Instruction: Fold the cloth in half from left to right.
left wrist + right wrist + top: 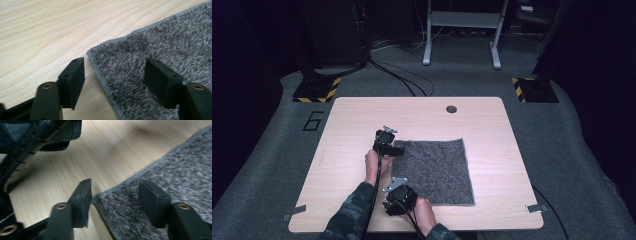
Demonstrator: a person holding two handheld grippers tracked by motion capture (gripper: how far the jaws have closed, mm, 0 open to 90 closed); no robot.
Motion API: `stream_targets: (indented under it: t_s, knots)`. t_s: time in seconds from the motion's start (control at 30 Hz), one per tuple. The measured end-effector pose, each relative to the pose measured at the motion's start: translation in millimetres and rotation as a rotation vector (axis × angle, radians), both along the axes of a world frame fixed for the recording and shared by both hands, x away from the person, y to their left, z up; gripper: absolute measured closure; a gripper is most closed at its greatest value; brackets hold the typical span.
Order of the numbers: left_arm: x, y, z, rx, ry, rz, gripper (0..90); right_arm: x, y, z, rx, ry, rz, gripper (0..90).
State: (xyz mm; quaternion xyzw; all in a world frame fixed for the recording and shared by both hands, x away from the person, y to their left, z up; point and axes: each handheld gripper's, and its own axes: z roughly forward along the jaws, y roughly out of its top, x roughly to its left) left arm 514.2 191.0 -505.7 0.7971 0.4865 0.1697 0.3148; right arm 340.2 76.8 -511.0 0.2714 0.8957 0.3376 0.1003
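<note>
Wooden table [362, 120] — grey towel [439, 170] corners between both half-open tools' [113, 80] jaws, ungripped.

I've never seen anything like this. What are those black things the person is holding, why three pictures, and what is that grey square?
A person holds a hand-held grasping tool in each hand: the left tool and the right tool. One camera looks down from above; the other two ride on the tools and look along their black jaws. On the wooden table lies a flat grey towel. Each tool has a towel corner between its jaws, left and right, but the jaws stand apart, so nothing is gripped yet.
</note>
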Motion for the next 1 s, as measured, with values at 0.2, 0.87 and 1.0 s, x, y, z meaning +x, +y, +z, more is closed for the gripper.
stream_targets:
  t_s: [0.2, 0.87, 1.0]
  knots:
    - [-4.0, -2.7, -6.4, -0.008, -0.021, 0.001, 46.7, -1.4, 0.8, -3.3, 0.004, -0.01, -0.018, 60.2]
    - [-11.5, -6.2, -12.6, -0.019, -0.086, 0.012, 84.9, -12.7, -1.2, -6.5, 0.027, -0.053, -0.035, 87.5]
    - [-13.2, -3.3, -10.5, -0.036, -0.085, 0.029, 85.6, -16.3, -9.0, -3.5, 0.054, -0.052, -0.039, 87.8]
